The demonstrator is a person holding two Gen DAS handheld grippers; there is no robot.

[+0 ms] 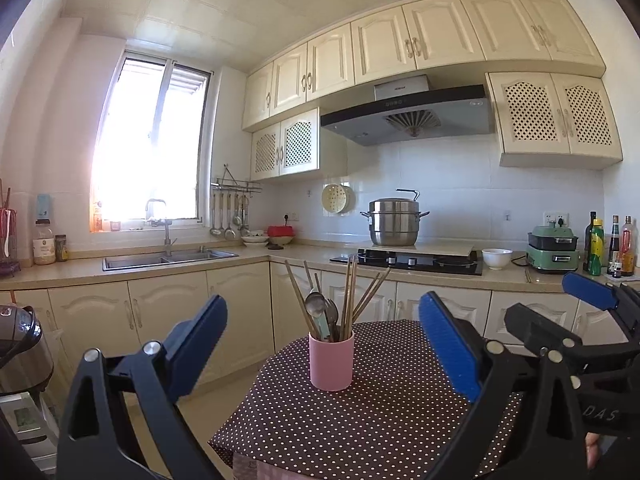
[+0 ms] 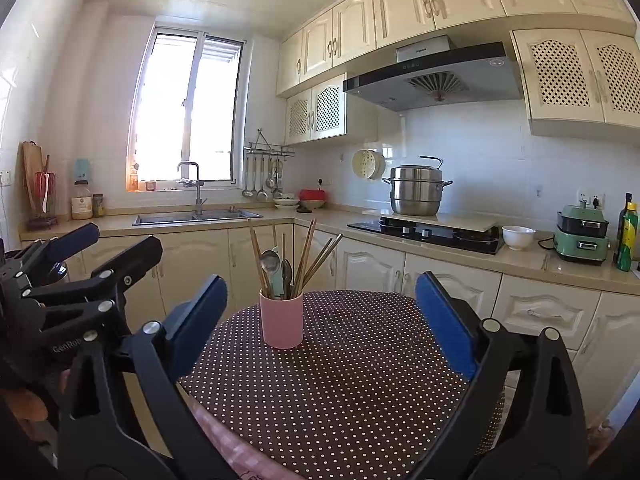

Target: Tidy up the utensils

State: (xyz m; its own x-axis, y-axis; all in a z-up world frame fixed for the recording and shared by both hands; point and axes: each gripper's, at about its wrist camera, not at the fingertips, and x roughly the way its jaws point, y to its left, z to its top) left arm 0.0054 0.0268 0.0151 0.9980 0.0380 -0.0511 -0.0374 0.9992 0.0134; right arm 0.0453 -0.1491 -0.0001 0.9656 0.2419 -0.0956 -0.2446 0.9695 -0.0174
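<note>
Both claws, left [image 1: 324, 344] and right [image 2: 320, 320], stood wide and empty, level before the pink cup [image 1: 331, 360] of chopsticks and spoons on the dotted desk [image 1: 360, 420]. Best to pinch one stem high and lift straight.

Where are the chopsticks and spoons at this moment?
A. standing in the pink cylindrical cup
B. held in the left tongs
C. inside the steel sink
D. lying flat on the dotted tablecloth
A: the wooden chopsticks and metal spoons stand upright in the pink cylindrical cup on the brown dotted tablecloth.
</note>
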